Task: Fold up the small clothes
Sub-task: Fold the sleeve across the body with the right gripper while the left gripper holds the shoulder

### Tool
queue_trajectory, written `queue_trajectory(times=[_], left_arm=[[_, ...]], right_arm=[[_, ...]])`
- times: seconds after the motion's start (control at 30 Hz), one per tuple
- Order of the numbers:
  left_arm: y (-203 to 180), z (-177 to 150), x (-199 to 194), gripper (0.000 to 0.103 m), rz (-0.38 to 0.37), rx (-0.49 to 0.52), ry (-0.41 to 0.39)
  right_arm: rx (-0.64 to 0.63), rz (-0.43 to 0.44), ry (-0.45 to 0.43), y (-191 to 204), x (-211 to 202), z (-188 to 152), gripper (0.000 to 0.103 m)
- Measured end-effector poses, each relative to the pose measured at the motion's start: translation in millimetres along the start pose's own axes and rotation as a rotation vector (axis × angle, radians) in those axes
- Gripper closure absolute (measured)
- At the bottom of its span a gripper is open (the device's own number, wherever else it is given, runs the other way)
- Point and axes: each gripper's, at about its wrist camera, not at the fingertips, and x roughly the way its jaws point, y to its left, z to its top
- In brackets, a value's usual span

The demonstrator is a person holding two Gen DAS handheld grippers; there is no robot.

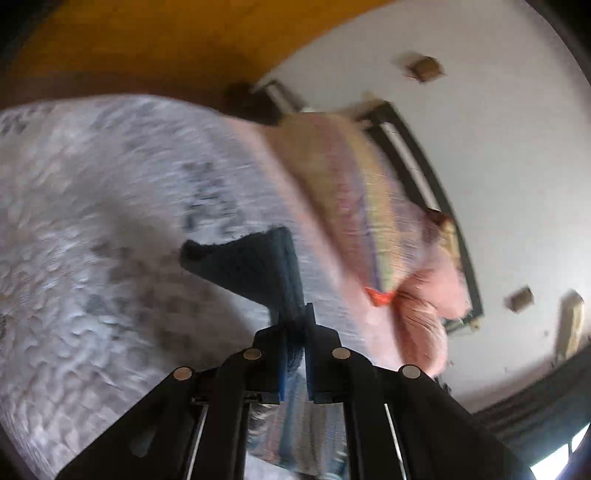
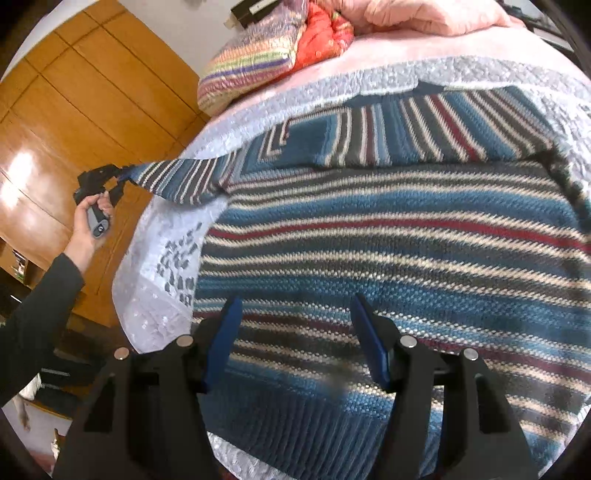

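A striped knit sweater (image 2: 388,236) in blue, grey, cream and red lies spread on a grey-white quilt (image 2: 369,79). Its sleeve (image 2: 177,177) is stretched out to the left, off the bed's edge. My left gripper (image 2: 122,175), held in a hand, is shut on the sleeve's cuff there. In the blurred left wrist view the dark blue cuff (image 1: 258,266) sticks up from between the left gripper's (image 1: 295,332) closed blue pads. My right gripper (image 2: 295,317) hovers open over the sweater's lower body, with nothing between its fingers.
A striped pillow (image 2: 251,62), a red cloth (image 2: 325,33) and a pink blanket (image 2: 424,18) lie at the head of the bed. Wooden wardrobe doors (image 2: 74,110) stand to the left. The person's dark sleeve (image 2: 33,306) reaches in at lower left.
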Motion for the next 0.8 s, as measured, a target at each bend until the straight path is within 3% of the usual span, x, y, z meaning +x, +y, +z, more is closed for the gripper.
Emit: queue_trajectory(times=[0.33, 0.6, 0.8], left_arm=[[-158, -55, -12, 0.096, -0.138, 0.194, 0.058], [-238, -129, 22, 0.097, -0.150, 0.313, 0.156], [-287, -210, 69, 0.097, -0.132, 0.433, 0.257]], right_arm=[[0.025, 0.010, -0.106, -16, -64, -9, 0.042], [0.082, -0.004, -0.157, -51, -98, -29, 0.041], [0.151, -0.004, -0.187, -82, -109, -41, 0.041]])
